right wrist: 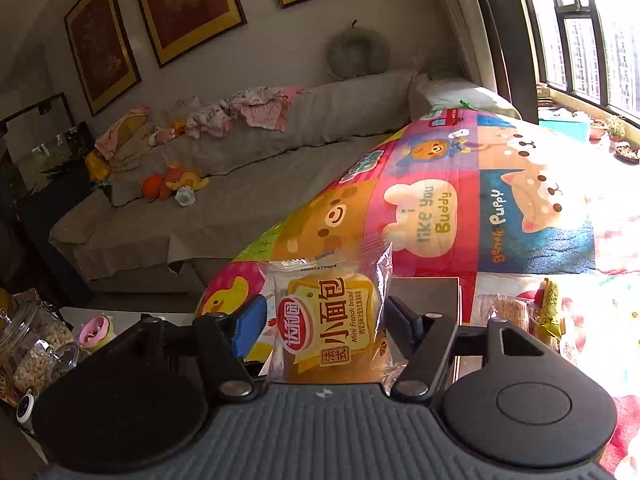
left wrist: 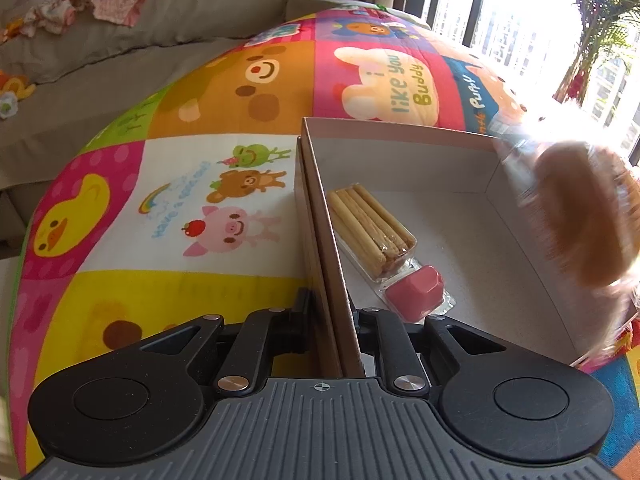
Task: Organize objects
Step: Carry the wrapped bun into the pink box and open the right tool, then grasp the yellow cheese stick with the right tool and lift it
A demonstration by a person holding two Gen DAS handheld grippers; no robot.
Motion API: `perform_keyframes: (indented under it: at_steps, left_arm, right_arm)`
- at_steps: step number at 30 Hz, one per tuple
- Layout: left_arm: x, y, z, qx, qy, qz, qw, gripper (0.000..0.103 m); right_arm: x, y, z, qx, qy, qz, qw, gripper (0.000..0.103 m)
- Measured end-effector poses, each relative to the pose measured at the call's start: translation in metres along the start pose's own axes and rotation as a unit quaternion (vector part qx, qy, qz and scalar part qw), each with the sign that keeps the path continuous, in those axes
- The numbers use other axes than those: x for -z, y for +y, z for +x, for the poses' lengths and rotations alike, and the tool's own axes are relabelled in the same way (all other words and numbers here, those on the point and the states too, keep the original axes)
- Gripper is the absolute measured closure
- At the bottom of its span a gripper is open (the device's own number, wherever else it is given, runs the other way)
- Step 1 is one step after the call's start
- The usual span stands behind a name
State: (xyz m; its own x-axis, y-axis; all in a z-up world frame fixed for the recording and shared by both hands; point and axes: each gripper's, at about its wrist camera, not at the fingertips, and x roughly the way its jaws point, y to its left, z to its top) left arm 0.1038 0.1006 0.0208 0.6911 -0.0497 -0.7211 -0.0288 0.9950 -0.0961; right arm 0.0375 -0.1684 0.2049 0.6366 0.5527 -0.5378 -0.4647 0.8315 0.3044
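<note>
My left gripper (left wrist: pixel 332 312) is shut on the left wall of an open cardboard box (left wrist: pixel 440 216) that lies on a colourful cartoon play mat (left wrist: pixel 224 168). Inside the box lies a clear pack of biscuit sticks with a pink dip cup (left wrist: pixel 384 240). My right gripper (right wrist: pixel 326 320) is shut on a wrapped mini French bread (right wrist: pixel 332 320), held upright above the mat. The same bread shows blurred in the left wrist view (left wrist: pixel 580 216), over the box's right wall.
A grey sofa (right wrist: pixel 240 184) with baby clothes and plush toys stands behind the mat. More snack packs (right wrist: pixel 516 312) lie on the mat to the right. Glass jars (right wrist: pixel 36 348) stand at the left. Windows (right wrist: pixel 592 40) are at the right.
</note>
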Motion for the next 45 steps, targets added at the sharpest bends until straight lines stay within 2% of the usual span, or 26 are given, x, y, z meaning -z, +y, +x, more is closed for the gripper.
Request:
perform_keyframes:
  at_steps: [3,10,14,19,23,26,31,37,41,45]
  left_arm:
    - [0.001,0.001,0.000,0.003,-0.002,-0.001,1.0000,0.087]
    - [0.002,0.002,-0.001,0.003,-0.003,-0.001,1.0000,0.087]
    - [0.002,0.002,-0.001,0.003,-0.003,0.000,1.0000,0.087]
    - [0.002,0.002,-0.001,0.002,-0.004,0.000,1.0000,0.087]
    - [0.002,0.002,-0.001,0.003,-0.003,0.000,1.0000,0.087]
    - [0.002,0.001,-0.001,0.002,-0.003,0.002,1.0000,0.087]
    - [0.002,0.001,-0.001,0.001,-0.003,0.002,1.0000,0.087]
    - [0.004,0.001,-0.001,0.002,-0.004,0.005,1.0000,0.087]
    - [0.004,0.002,-0.002,0.003,-0.006,0.002,1.0000,0.087]
    - [0.004,0.003,-0.001,0.004,-0.008,-0.001,1.0000,0.087]
  right_arm:
    - [0.007,-0.004,0.018,0.002,0.023,0.013,1.000,0.023]
    - [0.025,-0.041,0.002,0.061,0.024,0.010,0.998,0.023]
    - [0.040,-0.074,-0.010,0.114,0.024,0.026,0.993,0.023]
    - [0.061,-0.113,-0.012,0.152,0.042,0.063,0.985,0.023]
    - [0.081,-0.129,-0.005,0.203,0.059,0.049,0.976,0.023]
    - [0.089,-0.138,-0.003,0.218,0.064,0.047,0.973,0.023]
    - [0.074,-0.154,0.002,0.227,0.051,0.058,0.971,0.023]
    - [0.021,-0.188,0.027,0.229,0.025,0.102,0.968,0.023]
    - [-0.003,-0.219,0.059,0.228,0.021,0.149,0.962,0.020]
    - [-0.002,-0.239,0.101,0.240,0.037,0.170,0.955,0.020]
